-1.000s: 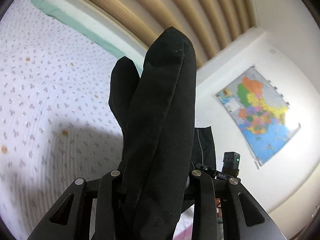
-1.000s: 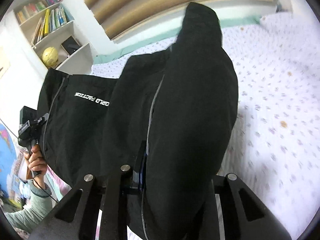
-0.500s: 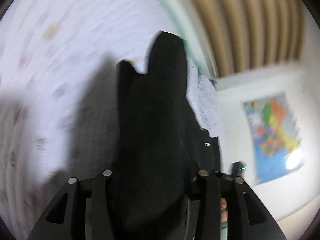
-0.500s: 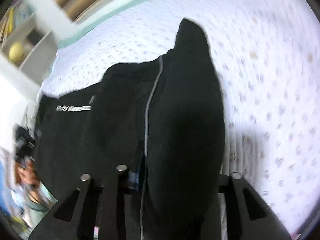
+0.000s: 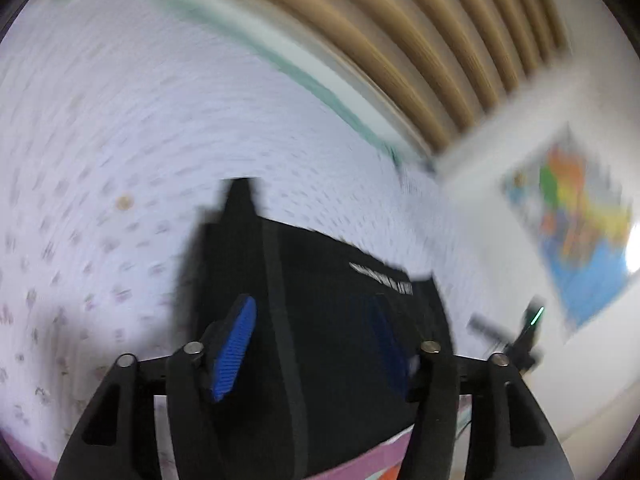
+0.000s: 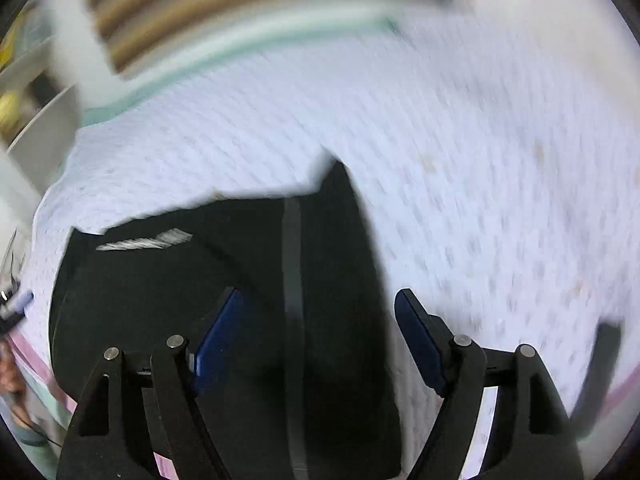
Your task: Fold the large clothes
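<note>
Both grippers share one build: the left gripper (image 5: pixel 312 344) and right gripper (image 6: pixel 318 336) have matte black linkage arms with triangular cut-outs at 7 and 5 o'clock, round silver pivot screws, and ribbed blue pads (image 5: pixel 236 346) lining the jaws.

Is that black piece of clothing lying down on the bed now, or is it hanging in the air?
Lying down. The black garment rests flat on the dotted bedsheet, and both sets of jaws stand open around it, gripping nothing.
</note>
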### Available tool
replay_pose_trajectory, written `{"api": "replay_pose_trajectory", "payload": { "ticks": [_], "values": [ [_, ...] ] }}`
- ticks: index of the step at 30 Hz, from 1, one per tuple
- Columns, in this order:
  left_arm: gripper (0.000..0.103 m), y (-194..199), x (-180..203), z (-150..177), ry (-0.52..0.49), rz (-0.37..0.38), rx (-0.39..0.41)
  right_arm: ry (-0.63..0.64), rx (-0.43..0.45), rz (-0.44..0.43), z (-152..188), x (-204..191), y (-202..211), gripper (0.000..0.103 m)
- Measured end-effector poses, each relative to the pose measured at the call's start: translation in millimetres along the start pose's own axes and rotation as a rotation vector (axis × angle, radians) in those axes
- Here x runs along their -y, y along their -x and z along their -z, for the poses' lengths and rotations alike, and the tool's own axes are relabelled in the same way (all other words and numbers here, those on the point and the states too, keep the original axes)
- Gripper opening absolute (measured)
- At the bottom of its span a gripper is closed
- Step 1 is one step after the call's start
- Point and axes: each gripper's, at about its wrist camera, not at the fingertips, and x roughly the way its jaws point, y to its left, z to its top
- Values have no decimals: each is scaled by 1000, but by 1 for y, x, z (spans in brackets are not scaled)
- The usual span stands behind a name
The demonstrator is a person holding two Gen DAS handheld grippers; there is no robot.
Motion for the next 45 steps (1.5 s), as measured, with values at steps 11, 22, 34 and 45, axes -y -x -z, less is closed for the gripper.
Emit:
{"api": "replay_pose_trajectory", "payload": {
  "ticks": [11,22,34,45],
  "values": [
    [63,-147,75,63,-288,-393,-223,114,-210,-16,55,-92,-99,82],
    [64,-125,66,73,-242,-371,-138,131,-86,8,82,-93,-72,82],
    [64,-119,68,107,-156,-368,-182,89,-156,42,110,-83,-67,83],
    [65,-28,156,141,-401,-549,216,37,108,61,128,-90,36,84]
  ]
}}
